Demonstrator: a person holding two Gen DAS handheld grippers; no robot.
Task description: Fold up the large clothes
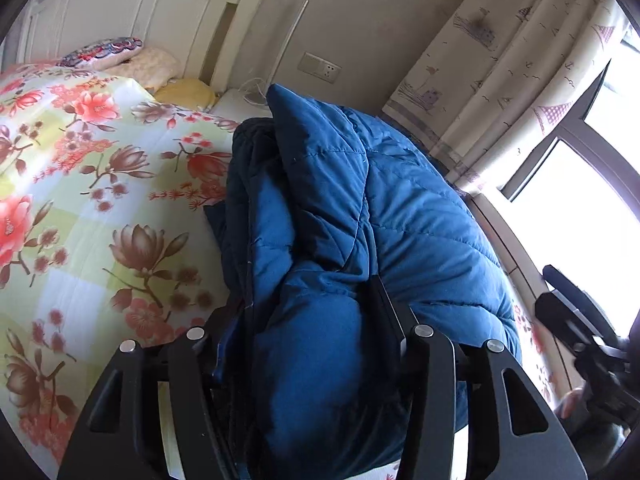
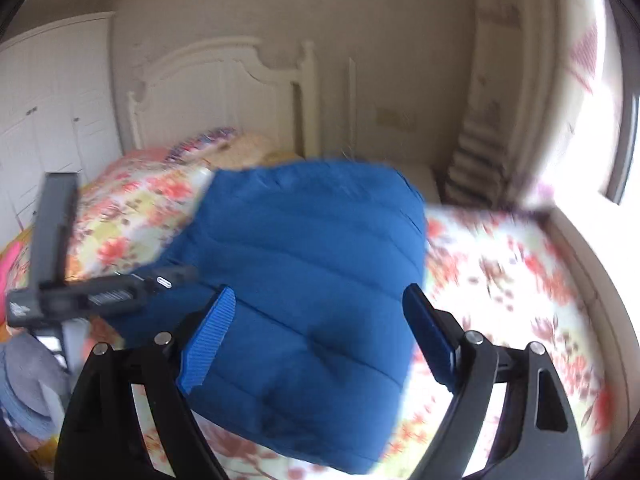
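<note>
On the floral bedspread (image 1: 92, 208) one blue quilted jacket (image 1: 340, 216) is lying bunched and folded. The left gripper (image 1: 308, 320) is clamping a thick puffed fold of it between its two fingers. The right gripper (image 2: 320, 320) is standing with its two blue-padded fingers (image 2: 208, 336) wide apart, the jacket lying between them and neither pad pressing on it. Three cushions (image 1: 132, 60) are lying by the headboard (image 1: 140, 8).
</note>
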